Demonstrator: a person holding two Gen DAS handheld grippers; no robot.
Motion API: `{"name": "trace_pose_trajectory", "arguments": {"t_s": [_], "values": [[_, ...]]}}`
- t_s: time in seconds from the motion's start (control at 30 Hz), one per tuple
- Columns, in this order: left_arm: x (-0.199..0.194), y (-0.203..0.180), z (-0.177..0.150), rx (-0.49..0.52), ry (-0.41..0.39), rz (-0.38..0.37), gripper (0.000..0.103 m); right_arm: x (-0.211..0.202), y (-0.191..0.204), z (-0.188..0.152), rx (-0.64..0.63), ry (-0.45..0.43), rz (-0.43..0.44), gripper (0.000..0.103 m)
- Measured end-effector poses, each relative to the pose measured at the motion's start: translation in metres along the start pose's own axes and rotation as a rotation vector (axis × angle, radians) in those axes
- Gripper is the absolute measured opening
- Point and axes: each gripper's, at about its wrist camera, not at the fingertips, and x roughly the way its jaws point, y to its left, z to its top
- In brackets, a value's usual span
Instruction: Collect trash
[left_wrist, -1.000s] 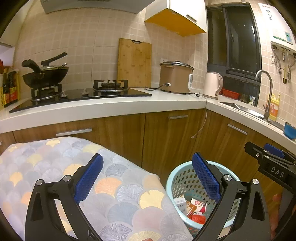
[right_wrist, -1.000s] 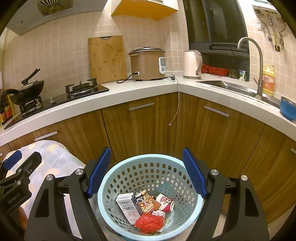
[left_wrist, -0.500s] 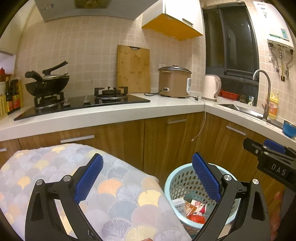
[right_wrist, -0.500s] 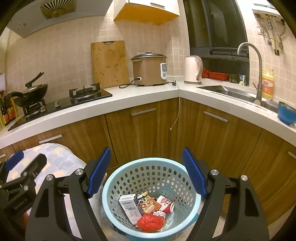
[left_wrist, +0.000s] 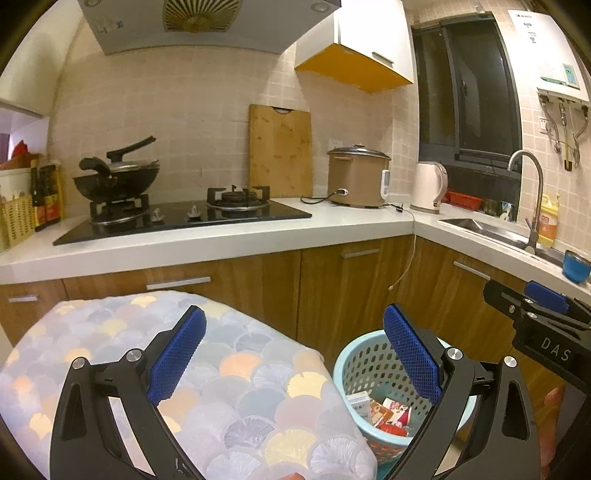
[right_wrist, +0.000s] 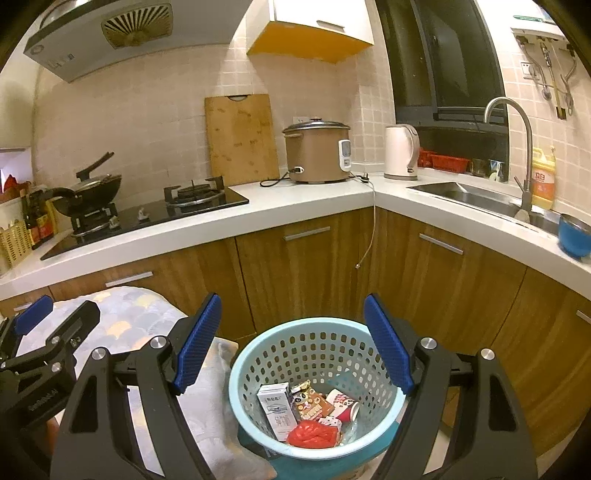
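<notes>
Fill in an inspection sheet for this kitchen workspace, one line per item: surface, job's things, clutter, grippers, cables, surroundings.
Surface: patterned cloth bare.
Job's things: light blue basket holds a white carton, snack packet, paper cup, red bag.
Clutter: nothing seen outside the basket.
Grippers: left gripper and right gripper, jaws open, empty.
Cables: rice cooker cord dangles over the counter edge.
Surroundings: wok on stove, kettle, sink.

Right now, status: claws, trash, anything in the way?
Both claws, left claw and right claw, open, empty. Trash sits in the blue basket: white carton, red bag. Nothing in the way.
</notes>
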Motion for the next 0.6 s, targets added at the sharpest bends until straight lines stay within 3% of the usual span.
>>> {"name": "trace_pose_trajectory", "arguments": {"t_s": [0.33, 0.6], "values": [[-0.023, -0.001, 0.002, -0.006, -0.024, 0.071, 0.094, -0.020, -0.003, 0.000, 0.008, -0.012, 0.019, 0.075], [-0.032, -0.002, 0.003, -0.016, -0.016, 0.056, 0.094, -0.033, -0.003, 0.002, -0.010, -0.031, 0.014, 0.075]]}}
